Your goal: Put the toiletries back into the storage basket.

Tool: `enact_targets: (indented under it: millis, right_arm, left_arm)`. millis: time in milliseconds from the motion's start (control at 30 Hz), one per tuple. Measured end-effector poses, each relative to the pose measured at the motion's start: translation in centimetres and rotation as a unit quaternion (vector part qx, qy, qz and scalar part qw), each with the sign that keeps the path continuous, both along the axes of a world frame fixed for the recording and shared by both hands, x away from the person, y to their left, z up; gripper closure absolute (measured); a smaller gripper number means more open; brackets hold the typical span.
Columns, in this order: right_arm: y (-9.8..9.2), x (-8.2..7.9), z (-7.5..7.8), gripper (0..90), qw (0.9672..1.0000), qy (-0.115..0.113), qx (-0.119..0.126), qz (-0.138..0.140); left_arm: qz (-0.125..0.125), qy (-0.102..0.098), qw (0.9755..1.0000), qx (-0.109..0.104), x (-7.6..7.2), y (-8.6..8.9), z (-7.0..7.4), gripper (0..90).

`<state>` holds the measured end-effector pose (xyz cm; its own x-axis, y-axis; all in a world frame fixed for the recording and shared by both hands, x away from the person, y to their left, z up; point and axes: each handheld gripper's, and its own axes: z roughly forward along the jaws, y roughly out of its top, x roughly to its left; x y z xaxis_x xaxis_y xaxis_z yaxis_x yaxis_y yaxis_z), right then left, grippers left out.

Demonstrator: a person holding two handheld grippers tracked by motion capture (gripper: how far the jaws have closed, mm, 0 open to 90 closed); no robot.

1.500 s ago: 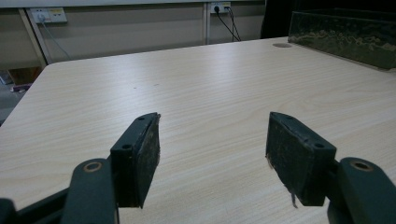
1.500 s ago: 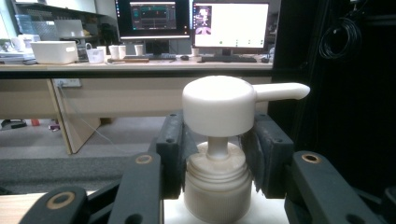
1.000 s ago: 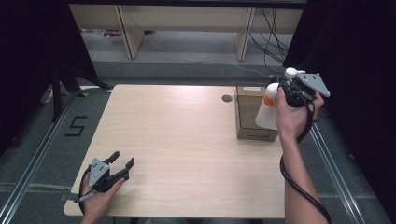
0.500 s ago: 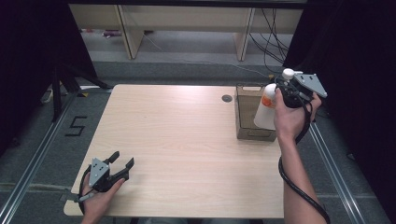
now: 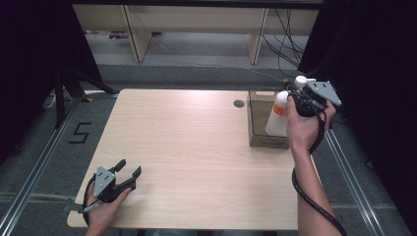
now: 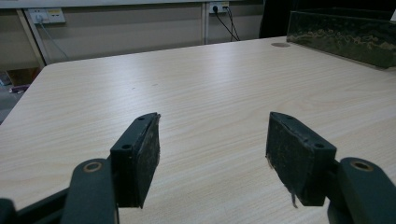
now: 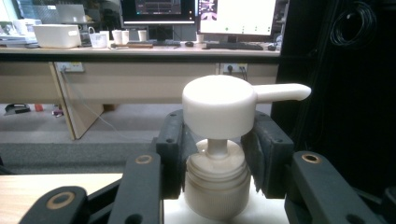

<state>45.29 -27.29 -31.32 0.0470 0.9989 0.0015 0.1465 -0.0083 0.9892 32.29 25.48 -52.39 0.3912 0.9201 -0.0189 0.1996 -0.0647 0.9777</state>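
Note:
A white pump bottle [image 5: 278, 114] with an orange label hangs over the brown box [image 5: 259, 132] at the table's right edge. My right gripper [image 5: 297, 96] is shut on its neck. In the right gripper view the black pads [image 7: 171, 140] squeeze the cap collar, just below the white pump head [image 7: 223, 103], whose spout points right. My left gripper [image 5: 129, 172] rests near the table's front left corner, held by a hand. In the left gripper view its jaws stand wide apart, nothing between them but bare wood, so my left gripper [image 6: 212, 140] is open.
The light wooden table [image 5: 187, 152] has a round cable grommet [image 5: 239, 103] near its back edge. The dark box wall [image 6: 345, 35] shows far right in the left gripper view. Desk legs and cables stand on the floor behind; a floor mark "5" [image 5: 78, 132] lies left.
The right gripper has lifted the pump bottle slightly and shifted it a little away over the box. The left gripper has stayed in place.

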Motion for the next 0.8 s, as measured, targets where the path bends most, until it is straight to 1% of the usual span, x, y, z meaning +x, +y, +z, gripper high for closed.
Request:
enact_targets:
  millis: [33,133,167,200,233,267,300,333,367,400,467,500,533,567,600,633,667,700,800]
  right_arm:
    - [-0.1,0.0,-0.1,61.3,1.0000,0.001,-0.005,0.000]
    - [-0.1,0.0,-0.3,61.3,1.0000,0.006,-0.007,0.002]
    - [-0.1,0.0,-0.5,61.3,1.0000,0.005,-0.002,0.003]
    - [-0.1,0.0,-0.6,61.3,1.0000,0.009,-0.003,0.001]
    - [-0.1,0.0,-0.9,61.3,0.9999,0.013,0.000,-0.001]
    - [-0.1,0.0,-0.9,61.3,0.9999,0.013,0.000,-0.001]
    - [-0.2,0.0,-1.3,61.3,0.9998,0.017,0.003,0.000]
    - [-0.2,0.0,-1.3,61.3,0.9998,0.017,0.003,0.000]
    - [-0.4,0.1,-1.7,61.3,0.9998,0.021,-0.003,0.001]
    - [-0.4,0.1,-2.0,61.3,0.9997,0.023,-0.002,0.003]
    - [-0.4,0.2,-2.2,61.3,0.9997,0.026,-0.002,0.001]
    - [-0.3,0.2,-2.6,61.3,0.9994,0.033,0.003,0.000]
    - [-0.4,0.3,-2.8,61.3,0.9995,0.030,-0.006,0.002]
    - [-0.3,0.3,-3.0,61.3,0.9993,0.038,0.002,0.000]
    - [-0.3,0.3,-3.0,61.3,0.9993,0.038,0.002,0.000]
    - [-0.3,0.4,-3.5,61.3,0.9993,0.038,-0.006,0.001]
    - [-0.3,0.4,-3.5,61.3,0.9993,0.038,-0.006,0.001]
    - [-0.2,0.4,-3.9,61.3,0.9990,0.045,-0.001,0.000]
    - [-0.2,0.5,-4.3,61.3,0.9989,0.047,-0.002,0.001]
  left_arm:
    - [0.000,0.000,1.0000,-0.001,0.0,0.0,0.0,34.6]
    - [-0.003,-0.005,1.0000,-0.002,0.1,0.0,-0.1,34.6]
    - [0.000,0.001,1.0000,0.002,0.0,0.0,0.0,34.6]
    - [0.000,0.000,1.0000,0.000,0.0,0.0,0.0,34.6]
    - [0.000,0.000,1.0000,0.000,0.0,0.0,0.0,34.6]
    - [0.000,0.000,1.0000,0.000,0.0,0.0,0.0,34.6]
    - [0.000,0.000,1.0000,0.001,0.0,0.0,0.0,34.6]
    - [0.000,0.000,1.0000,0.001,0.0,0.0,0.0,34.6]
    - [0.000,0.000,1.0000,0.001,0.0,0.0,0.0,34.6]
    - [0.000,0.000,1.0000,0.001,0.0,0.0,0.0,34.5]
    - [0.000,0.001,1.0000,0.001,0.0,0.0,0.0,34.5]
    - [-0.002,-0.003,1.0000,-0.001,0.1,0.0,0.0,34.6]
    - [-0.002,-0.003,1.0000,-0.001,0.1,0.0,0.0,34.6]
    - [-0.003,-0.006,1.0000,-0.003,0.1,0.0,-0.1,34.6]
    - [-0.003,-0.006,1.0000,-0.003,0.1,0.0,-0.1,34.6]
    - [-0.003,-0.006,1.0000,-0.003,0.1,0.0,-0.1,34.5]
    - [-0.003,-0.006,1.0000,-0.003,0.1,0.0,-0.1,34.5]
    - [-0.004,-0.006,1.0000,-0.003,0.1,0.0,-0.1,34.5]
    - [-0.004,-0.006,1.0000,-0.003,0.1,0.0,-0.1,34.5]
